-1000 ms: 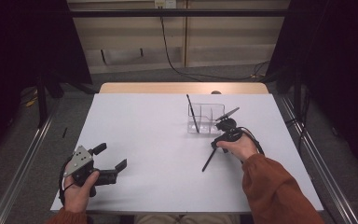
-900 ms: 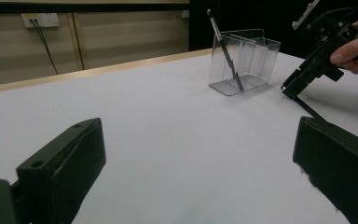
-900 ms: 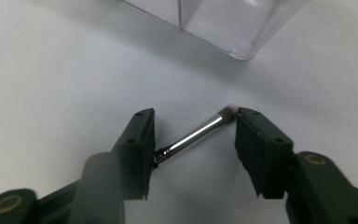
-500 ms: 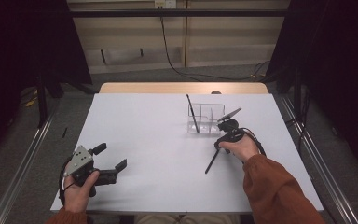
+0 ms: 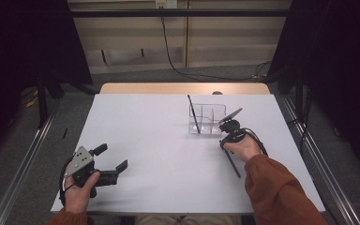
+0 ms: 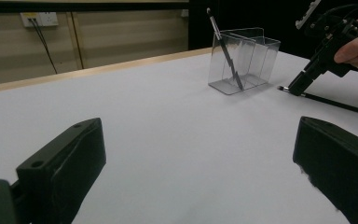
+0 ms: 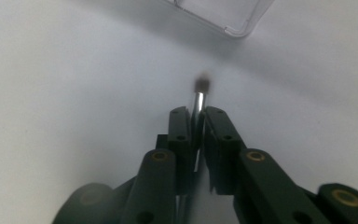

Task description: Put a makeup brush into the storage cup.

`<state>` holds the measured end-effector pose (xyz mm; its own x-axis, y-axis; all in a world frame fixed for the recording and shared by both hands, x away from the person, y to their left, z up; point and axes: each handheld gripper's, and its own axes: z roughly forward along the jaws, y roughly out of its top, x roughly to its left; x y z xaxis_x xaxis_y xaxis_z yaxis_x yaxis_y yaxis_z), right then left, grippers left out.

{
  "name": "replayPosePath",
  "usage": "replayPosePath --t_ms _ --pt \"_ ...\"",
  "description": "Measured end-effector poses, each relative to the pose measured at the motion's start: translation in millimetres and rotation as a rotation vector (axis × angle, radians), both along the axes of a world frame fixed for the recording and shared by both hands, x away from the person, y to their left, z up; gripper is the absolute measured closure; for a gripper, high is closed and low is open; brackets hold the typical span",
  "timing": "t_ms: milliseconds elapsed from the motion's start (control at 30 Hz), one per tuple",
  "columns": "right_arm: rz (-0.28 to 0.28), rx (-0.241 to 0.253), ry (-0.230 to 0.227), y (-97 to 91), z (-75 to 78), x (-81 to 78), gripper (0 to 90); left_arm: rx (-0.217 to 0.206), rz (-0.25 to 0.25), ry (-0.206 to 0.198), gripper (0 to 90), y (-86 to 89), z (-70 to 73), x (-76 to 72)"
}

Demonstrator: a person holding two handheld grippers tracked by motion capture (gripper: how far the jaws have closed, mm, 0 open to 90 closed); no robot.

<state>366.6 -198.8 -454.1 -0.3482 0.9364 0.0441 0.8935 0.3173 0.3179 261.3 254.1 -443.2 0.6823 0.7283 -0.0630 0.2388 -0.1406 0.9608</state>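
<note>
The right gripper (image 7: 197, 122) is clamping a slim black makeup brush (image 5: 231, 162) just behind its silver ferrule, its jaws having just been closing on it. The brush's dark tip is pointing at the clear plastic organizer (image 5: 211, 119), while the handle is trailing toward the worktop's near right corner. Another brush (image 5: 194, 115) is leaning in the organizer, near the far edge. The left gripper (image 5: 107, 163) is resting spread wide by the near left corner. The white worktop (image 5: 159, 154) is sitting among dark curtains.

White table (image 5: 159, 140); clear plastic box (image 5: 214, 115); black brush (image 5: 232, 164), silver collar; black grippers; rust-orange sleeve (image 5: 281, 192); pale wood edge.
</note>
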Motion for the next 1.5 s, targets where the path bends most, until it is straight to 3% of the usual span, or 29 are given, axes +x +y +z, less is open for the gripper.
replayPosePath --t_ms 333,733,1233,1500 --pt "0.031 -0.028 0.045 3.4 1.9 6.1 84.2 0.002 -0.003 -0.001 2.4 0.8 -0.1 0.1" --pt "0.036 0.046 0.033 -3.4 2.9 3.0 84.2 0.002 0.0 0.0 2.4 0.9 -0.1 0.3" --pt "0.051 0.124 -0.033 -12.3 16.4 -7.9 84.2 0.0 0.001 0.001 2.4 1.1 -0.2 0.3" --pt "0.043 0.159 -0.097 -20.8 28.2 -14.3 84.3 -0.001 0.003 -0.001 2.4 1.1 -0.2 0.3"
